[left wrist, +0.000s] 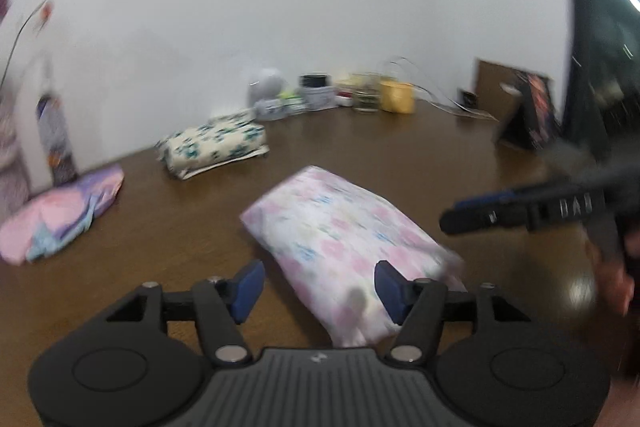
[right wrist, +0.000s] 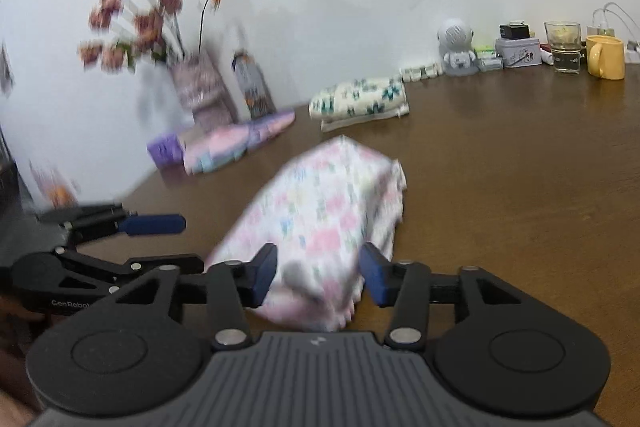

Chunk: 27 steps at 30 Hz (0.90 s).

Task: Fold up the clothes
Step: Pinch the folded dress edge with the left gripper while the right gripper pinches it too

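A folded pink floral cloth (left wrist: pixel 348 243) (right wrist: pixel 320 219) lies on the brown wooden table (left wrist: pixel 400 155) in front of both grippers. My left gripper (left wrist: pixel 320 285) is open, and the cloth's near corner shows between its blue pads (left wrist: pixel 250 283). My right gripper (right wrist: pixel 318 275) is open too, its fingers on either side of the cloth's near end and not closed on it. In the left wrist view the right gripper (left wrist: pixel 452 215) comes in side-on from the right, beside the cloth. In the right wrist view the left gripper (right wrist: pixel 176 225) shows at the left. Both views are blurred.
A folded green-flowered cloth (left wrist: pixel 216 145) (right wrist: pixel 360 99) and a folded pink-purple cloth (left wrist: pixel 60 219) (right wrist: pixel 224 143) lie further back. Along the wall stand a yellow mug (right wrist: pixel 606 57), a glass (right wrist: pixel 562 45), a tin (right wrist: pixel 518 53), a small robot figure (right wrist: pixel 456 47), a flower vase (right wrist: pixel 200 87) and a picture frame (left wrist: pixel 524 115).
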{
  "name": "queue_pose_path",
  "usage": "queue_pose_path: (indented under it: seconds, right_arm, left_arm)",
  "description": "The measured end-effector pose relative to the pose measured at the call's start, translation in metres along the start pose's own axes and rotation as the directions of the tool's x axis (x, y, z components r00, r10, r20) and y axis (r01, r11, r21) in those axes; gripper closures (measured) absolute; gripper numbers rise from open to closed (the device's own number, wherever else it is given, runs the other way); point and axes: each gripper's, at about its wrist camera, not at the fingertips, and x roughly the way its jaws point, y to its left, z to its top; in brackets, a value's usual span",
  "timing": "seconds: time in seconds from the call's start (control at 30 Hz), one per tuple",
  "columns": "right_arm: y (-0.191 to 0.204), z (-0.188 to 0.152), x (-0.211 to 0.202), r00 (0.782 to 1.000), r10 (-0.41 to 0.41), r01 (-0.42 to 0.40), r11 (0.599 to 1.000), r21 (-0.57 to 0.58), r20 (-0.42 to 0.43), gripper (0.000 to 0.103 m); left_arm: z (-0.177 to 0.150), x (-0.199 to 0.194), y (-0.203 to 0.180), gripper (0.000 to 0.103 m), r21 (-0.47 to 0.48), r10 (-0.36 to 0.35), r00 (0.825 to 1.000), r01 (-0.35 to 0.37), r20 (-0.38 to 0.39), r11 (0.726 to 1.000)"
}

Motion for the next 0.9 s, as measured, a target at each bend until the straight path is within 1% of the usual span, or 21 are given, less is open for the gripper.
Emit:
queue_pose_path:
  seconds: [0.03, 0.07, 0.1, 0.13, 0.2, 0.23, 0.3, 0.37, 0.4, 0.47, 0.53, 0.57, 0.63, 0.67, 0.7, 0.73, 0.77, 0.8, 0.83, 0.87, 0.9]
  right_arm:
    - [0.0, 0.004, 0.008, 1.0, -0.015, 0.015, 1.0, 0.009, 0.001, 0.055]
    - [0.0, 0.006, 0.017, 1.0, -0.026, 0.026, 1.0, 0.018, -0.011, 0.055]
    - [0.0, 0.007, 0.027, 0.999, -0.034, 0.035, 0.999, 0.026, -0.029, 0.058]
    - [0.0, 0.006, 0.036, 0.998, -0.041, 0.043, 0.999, 0.031, -0.05, 0.065]
    - [-0.002, 0.001, 0.049, 0.994, -0.073, 0.075, 0.997, 0.028, -0.08, 0.075]
    - [-0.004, 0.0, 0.052, 0.993, -0.082, 0.085, 0.996, 0.032, -0.089, 0.076]
    - [-0.012, 0.002, 0.048, 0.995, -0.074, 0.079, 0.995, 0.066, -0.074, 0.075]
    - [-0.019, 0.007, 0.045, 0.997, -0.066, 0.071, 0.993, 0.098, -0.051, 0.066]
    - [-0.02, 0.012, 0.046, 0.997, -0.059, 0.064, 0.992, 0.105, -0.042, 0.06]
    - [-0.021, 0.021, 0.053, 0.998, -0.045, 0.048, 0.992, 0.114, -0.033, 0.054]
    - [-0.021, 0.027, 0.068, 0.997, -0.044, 0.051, 0.992, 0.116, -0.058, 0.052]
    - [-0.022, 0.028, 0.075, 0.996, -0.048, 0.057, 0.992, 0.116, -0.08, 0.052]
    - [-0.024, 0.027, 0.086, 0.992, -0.053, 0.067, 0.991, 0.115, -0.117, 0.064]
    - [-0.026, 0.027, 0.086, 0.991, -0.046, 0.061, 0.991, 0.118, -0.122, 0.065]
    - [-0.028, 0.027, 0.084, 0.992, -0.039, 0.053, 0.991, 0.125, -0.116, 0.064]
    - [-0.03, 0.028, 0.082, 0.994, -0.035, 0.049, 0.99, 0.13, -0.106, 0.059]
    - [-0.031, 0.03, 0.081, 0.995, -0.031, 0.044, 0.99, 0.136, -0.097, 0.055]
    - [-0.032, 0.033, 0.081, 0.996, -0.025, 0.038, 0.989, 0.142, -0.089, 0.051]
    - [-0.032, 0.034, 0.083, 0.996, -0.025, 0.038, 0.989, 0.141, -0.089, 0.052]
    - [-0.031, 0.035, 0.087, 0.995, -0.028, 0.041, 0.99, 0.137, -0.092, 0.052]
    - [-0.031, 0.036, 0.09, 0.995, -0.031, 0.043, 0.99, 0.133, -0.096, 0.055]
  left_arm:
    - [0.005, 0.003, 0.006, 0.054, -0.036, -0.008, 1.0, 0.008, 0.0, 0.999]
    - [0.01, 0.005, 0.011, 0.073, -0.073, -0.017, 1.0, 0.017, 0.001, 0.997]
    - [0.011, 0.011, 0.014, 0.081, -0.086, -0.028, 1.0, 0.027, -0.01, 0.996]
    - [0.01, 0.018, 0.013, 0.089, -0.08, -0.041, 0.999, 0.039, -0.031, 0.996]
    - [0.011, 0.021, 0.01, 0.089, -0.044, -0.043, 0.998, 0.041, -0.044, 0.998]
    - [0.012, 0.021, 0.008, 0.087, -0.023, -0.04, 0.998, 0.039, -0.046, 0.999]
    - [0.017, 0.019, 0.011, 0.079, -0.014, -0.052, 0.998, 0.052, -0.027, 0.999]
    - [0.024, 0.02, 0.016, 0.054, -0.024, -0.035, 0.999, 0.034, -0.009, 0.999]
    - [0.026, 0.024, 0.019, 0.052, -0.033, -0.014, 1.0, 0.014, -0.01, 0.999]
    - [0.031, 0.04, 0.026, 0.051, -0.071, -0.003, 0.999, 0.0, -0.042, 0.997]
    - [0.033, 0.053, 0.033, 0.053, -0.12, -0.034, 0.997, 0.025, -0.075, 0.992]
    - [0.033, 0.054, 0.036, 0.064, -0.137, -0.053, 0.995, 0.041, -0.079, 0.99]
    - [0.034, 0.054, 0.041, 0.066, -0.165, -0.078, 0.994, 0.064, -0.08, 0.984]
    - [0.035, 0.05, 0.044, 0.064, -0.173, -0.074, 0.995, 0.061, -0.07, 0.983]
    - [0.036, 0.047, 0.047, 0.058, -0.188, -0.067, 0.996, 0.055, -0.062, 0.981]
    - [0.037, 0.045, 0.052, 0.041, -0.218, -0.059, 0.997, 0.045, -0.058, 0.975]
    - [0.038, 0.049, 0.057, 0.037, -0.251, -0.055, 0.997, 0.038, -0.062, 0.967]
    - [0.039, 0.055, 0.061, 0.037, -0.28, -0.057, 0.996, 0.035, -0.072, 0.959]
    - [0.04, 0.061, 0.065, 0.041, -0.308, -0.06, 0.995, 0.032, -0.082, 0.951]
    - [0.04, 0.067, 0.068, 0.051, -0.327, -0.072, 0.993, 0.038, -0.095, 0.944]
    - [0.039, 0.072, 0.068, 0.058, -0.337, -0.094, 0.989, 0.052, -0.111, 0.94]
